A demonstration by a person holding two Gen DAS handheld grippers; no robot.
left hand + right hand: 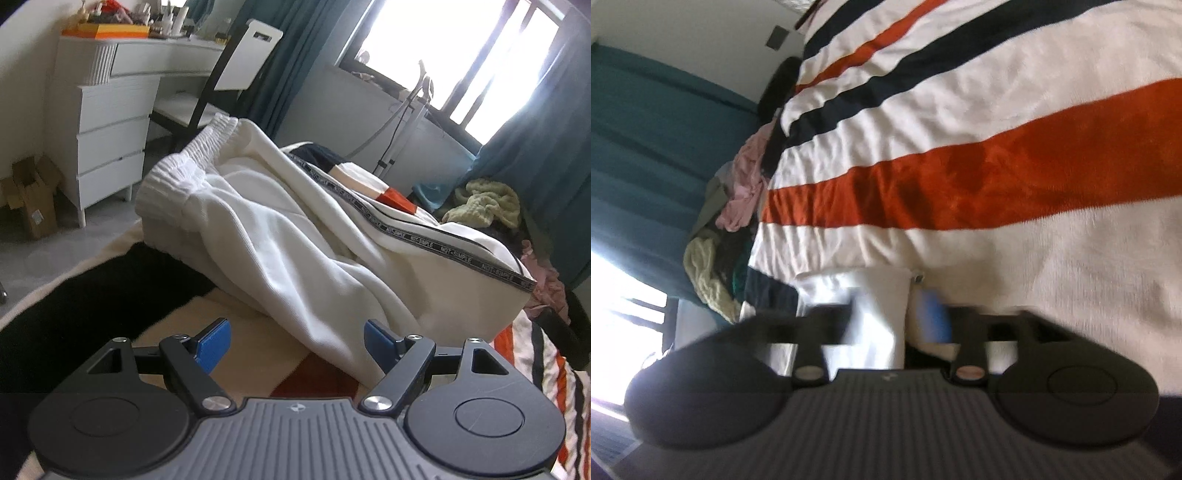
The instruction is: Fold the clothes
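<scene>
White track pants (280, 236) with an elastic waistband and a black "NOT-SIMPLE" side stripe lie bunched on the striped blanket (546, 354). My left gripper (297, 341) is open just short of the pants' near edge, blue pads apart, touching nothing. In the blurred right wrist view, white fabric of the pants (879, 314) sits between the fingers of my right gripper (886, 317); one blue pad (932, 314) presses its right side. The jaws look closed on the fabric. The striped blanket (960, 177) fills the view beyond.
A white dresser (110, 122) and a chair (229, 74) stand beyond the bed. A cardboard box (33, 195) sits on the floor. A pile of clothes (487, 203) lies at the bed's far side, also in the right wrist view (716, 258). Teal curtains (535, 147) flank the window.
</scene>
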